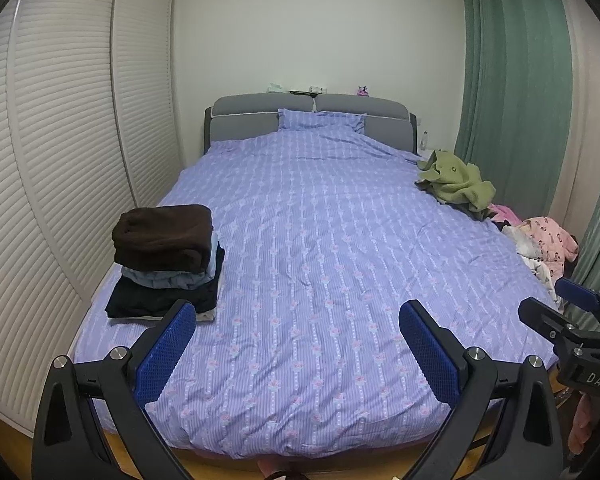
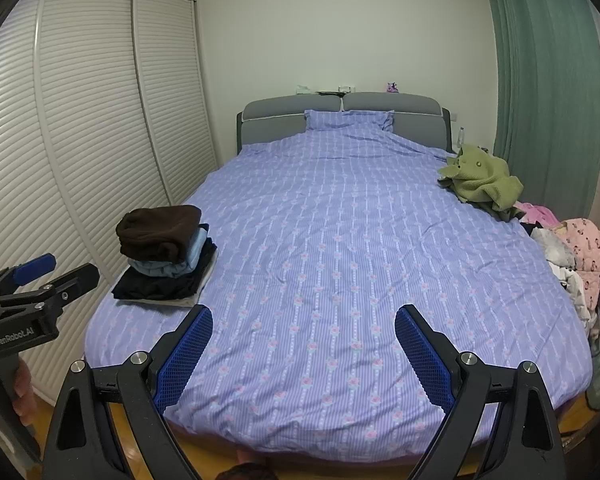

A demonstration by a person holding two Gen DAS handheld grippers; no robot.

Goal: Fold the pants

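Left gripper (image 1: 296,344), right gripper (image 2: 304,348) both spread, empty; clothes pile (image 2: 572,252) partly cut off, possibly pants.

1. Left gripper (image 1: 296,344): jaws spread wide, nothing btwn the blue pads, pointing fwd and held level.
2. Right gripper (image 2: 304,344): same, jaws wide apart, nothing held, pointing fwd.
3. Both held side by side, well apart; each shows at the edge of the other's view.
4. Fingers (image 2: 22,394) of the left hand wrap that gripper's handle.
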